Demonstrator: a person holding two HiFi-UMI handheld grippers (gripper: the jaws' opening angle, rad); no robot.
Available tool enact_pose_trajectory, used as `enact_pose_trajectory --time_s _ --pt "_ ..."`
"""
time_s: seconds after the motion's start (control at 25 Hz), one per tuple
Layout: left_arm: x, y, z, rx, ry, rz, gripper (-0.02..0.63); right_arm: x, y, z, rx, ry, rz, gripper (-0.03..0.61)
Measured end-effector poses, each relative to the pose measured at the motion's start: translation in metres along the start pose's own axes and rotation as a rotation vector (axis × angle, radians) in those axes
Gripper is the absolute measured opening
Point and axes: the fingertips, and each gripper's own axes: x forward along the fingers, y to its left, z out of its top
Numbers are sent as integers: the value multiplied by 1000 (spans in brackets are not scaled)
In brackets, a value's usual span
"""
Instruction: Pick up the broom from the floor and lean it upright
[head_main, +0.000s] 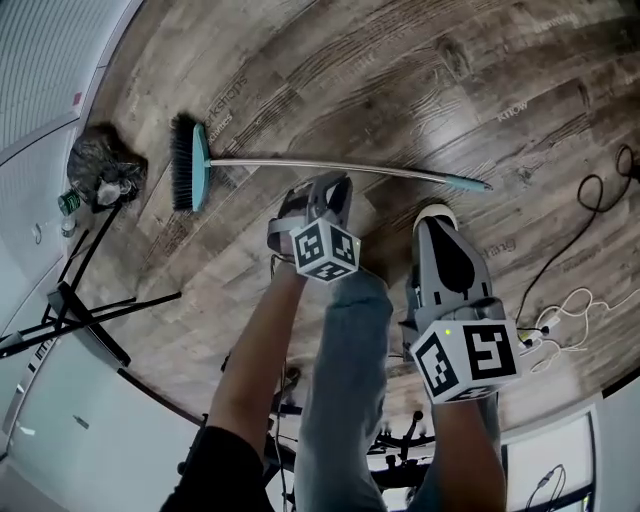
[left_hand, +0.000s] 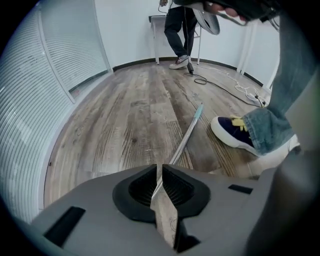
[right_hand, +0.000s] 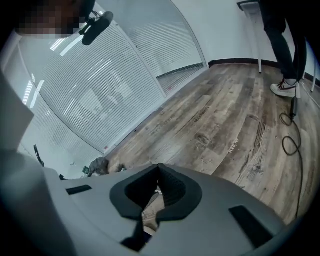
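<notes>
The broom lies flat on the wood floor: its teal head with dark bristles (head_main: 189, 165) at the left, its metal handle (head_main: 340, 168) running right to a teal tip (head_main: 478, 184). My left gripper (head_main: 325, 186) hangs just short of the handle's middle, shut and empty. In the left gripper view the shut jaws (left_hand: 159, 171) point down along the handle (left_hand: 183, 142). To the right, my right gripper (head_main: 436, 214) is also shut and empty, near the handle's tip end. The right gripper view (right_hand: 158, 170) shows only floor past its jaws.
A dark bag with a green bottle (head_main: 103, 170) sits at the left by the wall. Black stand legs (head_main: 88, 312) spread below it. Cables (head_main: 588, 196) trail at the right. My shoe (left_hand: 234, 133) stands beside the handle. Another person (left_hand: 179, 30) stands at the far wall.
</notes>
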Motion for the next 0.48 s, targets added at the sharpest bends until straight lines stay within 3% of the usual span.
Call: enact_pose_trajectory --time_s 0.12,0.2,0.48 --pt "21 -4 -9 25 24 -16 35 6 4 12 -10 -11 27 17" --pt "33 -4 -14 24 38 -30 93 9 5 18 -37 -16 36 15" --pt "65 -15 -23 112 95 -78 97 15 -2 33 -21 -36 18 17"
